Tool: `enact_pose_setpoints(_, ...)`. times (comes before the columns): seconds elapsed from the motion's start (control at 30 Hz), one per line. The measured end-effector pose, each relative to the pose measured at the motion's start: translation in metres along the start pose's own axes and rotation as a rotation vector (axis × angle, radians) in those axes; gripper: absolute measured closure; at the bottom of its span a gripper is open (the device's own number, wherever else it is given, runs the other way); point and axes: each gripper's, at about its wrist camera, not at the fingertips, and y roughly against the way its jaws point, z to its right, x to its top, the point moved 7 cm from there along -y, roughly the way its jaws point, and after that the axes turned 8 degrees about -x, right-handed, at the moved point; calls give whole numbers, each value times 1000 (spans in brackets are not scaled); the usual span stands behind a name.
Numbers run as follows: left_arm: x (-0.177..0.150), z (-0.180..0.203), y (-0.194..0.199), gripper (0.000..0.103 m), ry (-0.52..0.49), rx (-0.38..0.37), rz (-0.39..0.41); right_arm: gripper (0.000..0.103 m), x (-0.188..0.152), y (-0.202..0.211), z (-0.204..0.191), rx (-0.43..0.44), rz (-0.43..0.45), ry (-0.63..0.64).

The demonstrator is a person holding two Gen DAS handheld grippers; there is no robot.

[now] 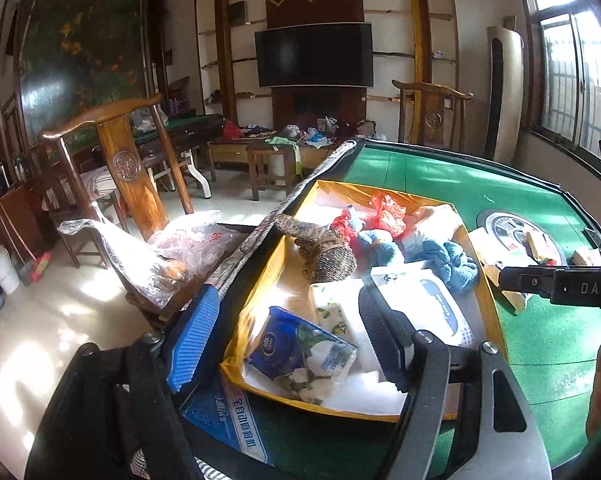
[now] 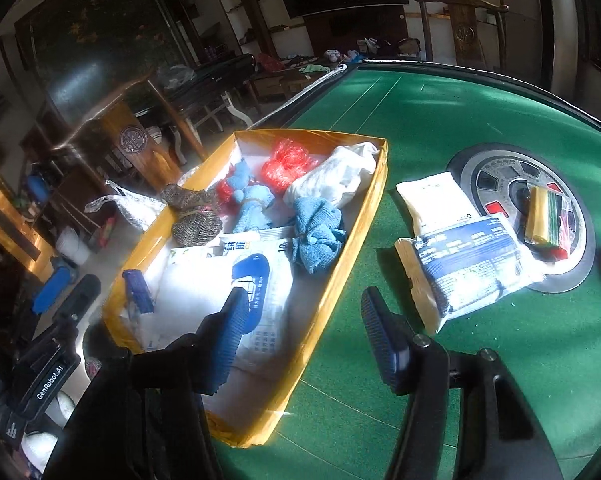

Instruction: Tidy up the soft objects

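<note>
A yellow-walled box [image 2: 342,240] on the green desk [image 2: 440,120] holds blue cloths [image 2: 316,232], a red bag [image 2: 286,164] and tissue packs [image 1: 300,356]; two more packs [image 2: 468,264] lie beside it. Left gripper [image 1: 296,340] and right gripper [image 2: 308,332] both hover with fingers apart, gripping nothing.

The left hand-held gripper [image 1: 288,340] has 2 fingers on black brackets with grey metal arms, each joint capped by a round silver screw. 1 ribbed pad [image 1: 194,336] is bright blue. The right hand-held gripper [image 2: 304,340] has 2 dark blue ribbed pads [image 2: 230,340] on black arms. Its body reads "DAS" in white; the left body reads "GenRobot.AI".
</note>
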Motion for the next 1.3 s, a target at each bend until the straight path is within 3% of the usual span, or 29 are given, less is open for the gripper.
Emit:
enact_pose_setpoints(0.43, 7, 66, 8, 31, -115, -11, -37, 49, -14, 43, 95, -46, 75, -112)
enact_pose_setpoints(0.87, 3, 156, 5, 31, -189, -193, -96, 48, -23, 116, 303, -253, 239, -557)
enact_pose_setpoints(1.0, -6, 179, 4, 31, -218, -247, -126, 48, -20, 134, 345, -259, 303, -699)
enact_pose_setpoints(1.1, -12, 191, 2, 31, -227, -286, -152, 36, -17, 143, 371, -289, 347, -797)
enact_pose_setpoints(1.2, -16, 198, -1, 31, -221, -308, -175, 34, -12, 130, 390, -401, 297, -823)
enact_pose_setpoints(1.3, -19, 202, -8, 31, -199, -328, -200, 34, -10, 96, 398, -422, 195, -821)
